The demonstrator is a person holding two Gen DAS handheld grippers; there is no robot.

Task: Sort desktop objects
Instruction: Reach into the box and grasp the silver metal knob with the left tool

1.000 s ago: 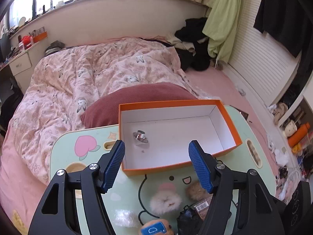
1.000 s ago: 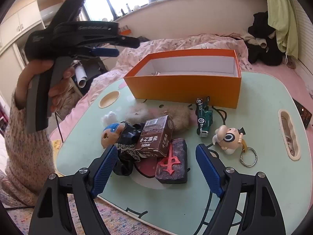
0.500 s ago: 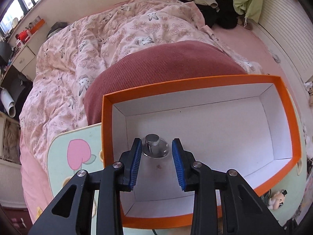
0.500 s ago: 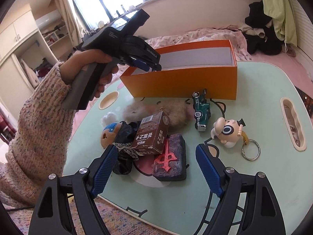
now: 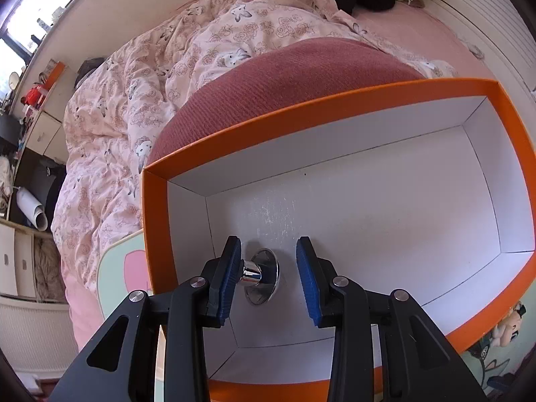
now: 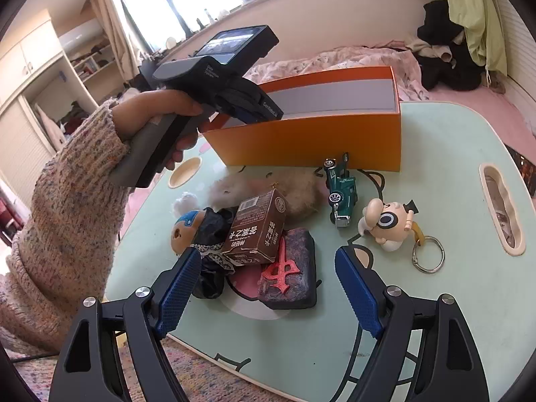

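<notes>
An orange box (image 5: pixel 321 107) with a white inside stands on the pale green table (image 6: pixel 452 301); it also shows in the right wrist view (image 6: pixel 318 140). A small chrome knob (image 5: pixel 259 273) lies on the box floor at the left end. My left gripper (image 5: pixel 268 279) is down inside the box, open, with the knob between its fingers and close to the left pad (image 5: pixel 229 278). My right gripper (image 6: pixel 268 293) is open and empty above the near table edge, over a brown drink carton (image 6: pixel 258 231) and a dark block with a red charm (image 6: pixel 288 268).
On the table before the box lie a green toy car (image 6: pixel 341 191), a cartoon-figure keyring (image 6: pixel 388 224), a beige fur ball (image 6: pixel 268 187), a small bear toy (image 6: pixel 184 231) and a black bag (image 6: pixel 211 227). A bed with a pink quilt (image 5: pixel 167 83) lies behind.
My left gripper has gone from above the table edge down into the box, narrowed around the knob, then opened somewhat. The right gripper has stayed in place.
</notes>
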